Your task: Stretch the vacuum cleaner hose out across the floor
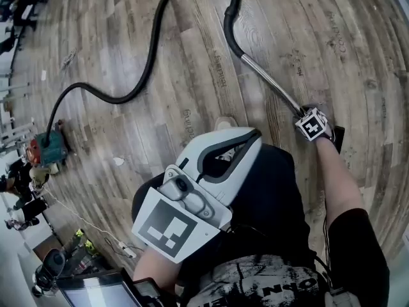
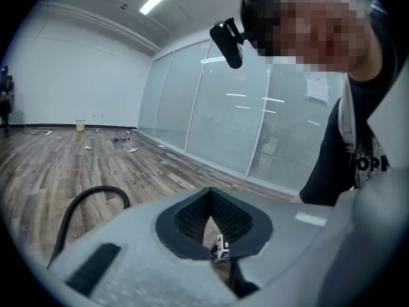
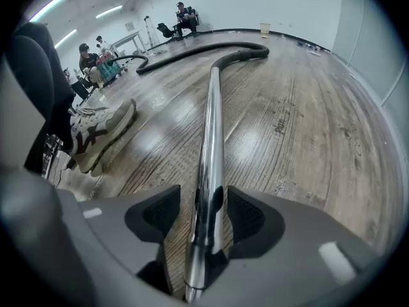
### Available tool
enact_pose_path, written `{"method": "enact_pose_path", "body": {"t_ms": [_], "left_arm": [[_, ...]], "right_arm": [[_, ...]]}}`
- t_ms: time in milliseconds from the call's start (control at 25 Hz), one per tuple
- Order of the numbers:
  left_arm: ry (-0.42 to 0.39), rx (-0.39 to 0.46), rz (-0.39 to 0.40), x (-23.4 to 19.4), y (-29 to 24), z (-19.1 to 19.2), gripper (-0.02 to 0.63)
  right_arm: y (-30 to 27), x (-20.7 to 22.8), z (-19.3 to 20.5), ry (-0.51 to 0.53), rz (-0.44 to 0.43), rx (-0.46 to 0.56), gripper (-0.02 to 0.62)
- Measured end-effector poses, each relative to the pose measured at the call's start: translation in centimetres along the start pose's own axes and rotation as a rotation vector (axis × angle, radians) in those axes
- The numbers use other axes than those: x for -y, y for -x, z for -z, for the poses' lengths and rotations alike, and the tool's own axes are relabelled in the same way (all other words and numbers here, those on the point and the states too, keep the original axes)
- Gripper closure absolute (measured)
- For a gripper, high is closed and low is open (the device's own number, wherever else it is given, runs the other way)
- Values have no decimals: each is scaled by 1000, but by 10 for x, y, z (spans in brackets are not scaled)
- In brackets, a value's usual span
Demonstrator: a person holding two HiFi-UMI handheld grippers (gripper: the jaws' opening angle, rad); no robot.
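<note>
The vacuum cleaner hose (image 1: 152, 50) lies on the wooden floor (image 1: 192, 107) in a long black S-curve. It joins the far end of the chrome tube (image 1: 271, 84) through a curved black handle piece, and from there it swings away to the tube's left and runs to the teal and red vacuum body (image 1: 46, 147), which stands well apart from the tube. The tube itself lies low and slanted over the boards, its near end between the jaws of the right gripper (image 3: 204, 213). These jaws stand spread, with a sliver of floor showing between the tube and each pad — the pads do not press on it. A white sneaker (image 3: 102, 130) rests on the floor just left of the tube. The left gripper (image 2: 211, 213) is held left of the tube and well apart from it, close to the person's body; its jaws are pressed together with nothing between them. Its view faces a glass wall (image 2: 243, 107), with a loop of hose low at the left. Far beyond the tube's curved end, people (image 3: 185, 15) sit along the room's edge.
</note>
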State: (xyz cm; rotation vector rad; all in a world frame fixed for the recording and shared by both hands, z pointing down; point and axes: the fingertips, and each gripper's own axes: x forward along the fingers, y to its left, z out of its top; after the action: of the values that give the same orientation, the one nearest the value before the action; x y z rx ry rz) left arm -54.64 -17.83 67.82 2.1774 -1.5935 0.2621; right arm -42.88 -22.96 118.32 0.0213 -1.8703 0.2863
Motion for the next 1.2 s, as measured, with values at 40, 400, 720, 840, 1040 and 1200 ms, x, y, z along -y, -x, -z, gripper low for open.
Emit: {"method": "enact_pose_path", "body": {"t_ms": [40, 400, 720, 840, 1040, 1200], "left_arm": [[1, -11, -12, -1, 1, 5, 606], [7, -46, -100, -8, 13, 34, 606], [12, -5, -33, 0, -5, 41, 604], [48, -30, -12, -4, -25, 53, 604], [131, -68, 16, -13, -62, 69, 584], [150, -132, 11, -28, -77, 100, 569]], "right_arm": [[-7, 0, 4, -10, -10, -16, 356], [-20, 11, 2, -35, 56, -60, 416], [23, 8, -11, -78, 44, 94, 419], [52, 7, -15, -113, 18, 141, 443], [66, 9, -9, -111, 22, 108, 443], [60, 12, 6, -153, 3, 83, 443]]}}
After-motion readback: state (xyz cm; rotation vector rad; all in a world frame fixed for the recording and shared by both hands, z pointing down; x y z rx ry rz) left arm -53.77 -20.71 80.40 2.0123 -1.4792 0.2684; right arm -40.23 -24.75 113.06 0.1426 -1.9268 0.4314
